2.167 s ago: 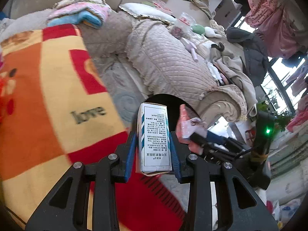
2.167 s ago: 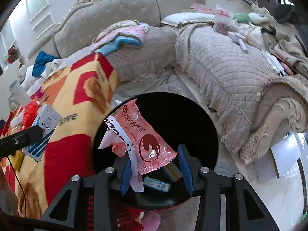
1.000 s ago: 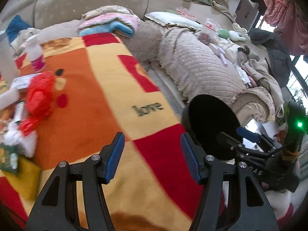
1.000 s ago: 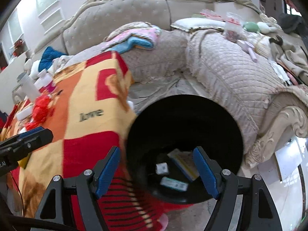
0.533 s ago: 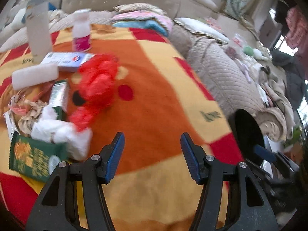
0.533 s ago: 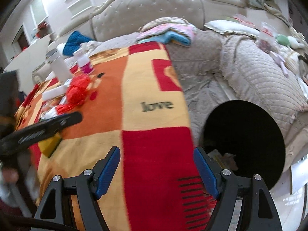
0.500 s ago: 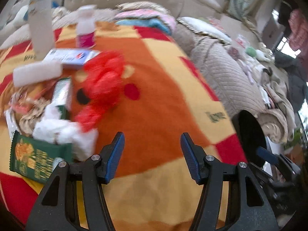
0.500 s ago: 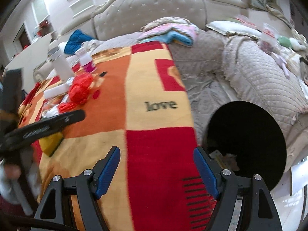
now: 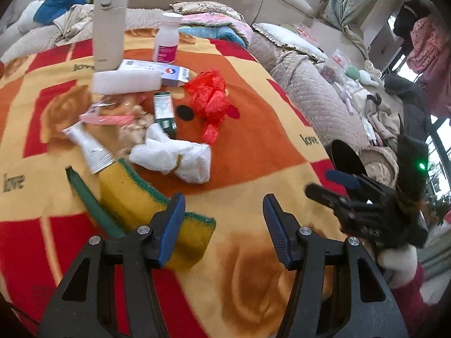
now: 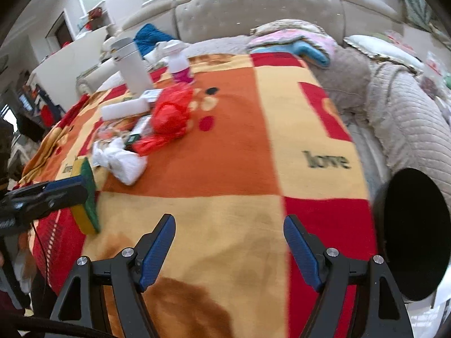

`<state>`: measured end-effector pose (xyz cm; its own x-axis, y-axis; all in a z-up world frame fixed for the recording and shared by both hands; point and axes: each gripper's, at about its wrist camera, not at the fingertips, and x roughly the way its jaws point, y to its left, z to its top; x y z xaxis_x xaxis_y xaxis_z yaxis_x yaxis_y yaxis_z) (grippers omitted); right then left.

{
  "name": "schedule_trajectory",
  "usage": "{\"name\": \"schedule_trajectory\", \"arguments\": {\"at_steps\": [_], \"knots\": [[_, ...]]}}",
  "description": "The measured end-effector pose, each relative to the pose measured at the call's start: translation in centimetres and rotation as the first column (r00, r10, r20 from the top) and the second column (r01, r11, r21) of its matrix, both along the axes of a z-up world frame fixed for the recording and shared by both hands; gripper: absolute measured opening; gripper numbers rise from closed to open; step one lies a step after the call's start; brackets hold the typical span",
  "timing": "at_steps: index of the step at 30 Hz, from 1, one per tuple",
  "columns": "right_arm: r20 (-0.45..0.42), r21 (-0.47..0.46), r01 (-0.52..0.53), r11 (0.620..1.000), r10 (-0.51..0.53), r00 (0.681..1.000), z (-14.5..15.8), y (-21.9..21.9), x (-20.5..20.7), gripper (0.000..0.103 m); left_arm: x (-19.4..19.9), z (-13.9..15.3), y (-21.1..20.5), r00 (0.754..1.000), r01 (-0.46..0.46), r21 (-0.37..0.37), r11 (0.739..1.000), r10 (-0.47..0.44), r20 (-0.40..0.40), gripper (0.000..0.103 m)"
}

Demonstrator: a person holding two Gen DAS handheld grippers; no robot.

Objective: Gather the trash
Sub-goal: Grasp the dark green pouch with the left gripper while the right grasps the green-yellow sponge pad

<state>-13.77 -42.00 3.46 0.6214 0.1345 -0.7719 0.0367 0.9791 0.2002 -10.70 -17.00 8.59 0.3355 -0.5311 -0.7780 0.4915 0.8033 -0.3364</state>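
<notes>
My left gripper [image 9: 222, 219] is open and empty, low over the blanket, next to a yellow and green sponge [image 9: 146, 194]. Beyond it lie a crumpled white tissue [image 9: 174, 157], a red plastic bag [image 9: 210, 101], a green box [image 9: 163, 109], a white tube [image 9: 90, 149] and pink wrappers [image 9: 107, 118]. My right gripper [image 10: 228, 242] is open and empty over the blanket's near edge. The black trash bin [image 10: 414, 236] stands at the right, off the blanket's corner; it also shows in the left wrist view [image 9: 348, 160]. The red bag [image 10: 169, 112] and tissue [image 10: 121, 163] lie far left of the right gripper.
A beige thermos [image 9: 108, 22], a white pill bottle [image 9: 166, 39], a white and blue box [image 9: 155, 71] and a white foam block [image 9: 126, 81] stand at the back of the red and orange blanket [image 9: 253, 146]. A quilted beige sofa [image 10: 408, 118] runs along the right.
Both grippers dropped their trash into the bin and opened. Both have swung left from the bin toward the pile of items on the blanket.
</notes>
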Motion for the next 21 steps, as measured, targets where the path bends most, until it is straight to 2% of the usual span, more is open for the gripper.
{"name": "schedule_trajectory", "arguments": {"at_steps": [3,10,14,21], "knots": [[0.006,0.001,-0.035,0.999,0.035,0.999,0.2,1.8,0.4,0.077,-0.5,0.2,2.6,0.998,-0.055,0.065,0.996,0.055,-0.005,0.057],[-0.002,0.021,-0.119,0.993,0.119,0.993,0.1,5.3,1.0,0.077,-0.4,-0.3,10.7,0.977,-0.207,0.063,0.976,0.209,-0.031,0.057],[-0.013,0.096,-0.193,0.977,0.195,0.981,-0.1,8.0,1.3,0.077,-0.3,-0.3,14.0,0.957,-0.285,0.043,0.958,0.287,-0.033,0.057],[0.003,0.113,-0.365,0.924,0.367,0.93,0.2,15.7,1.8,0.077,-0.1,-0.6,16.9,0.934,-0.356,0.042,0.933,0.358,-0.025,0.057]]}}
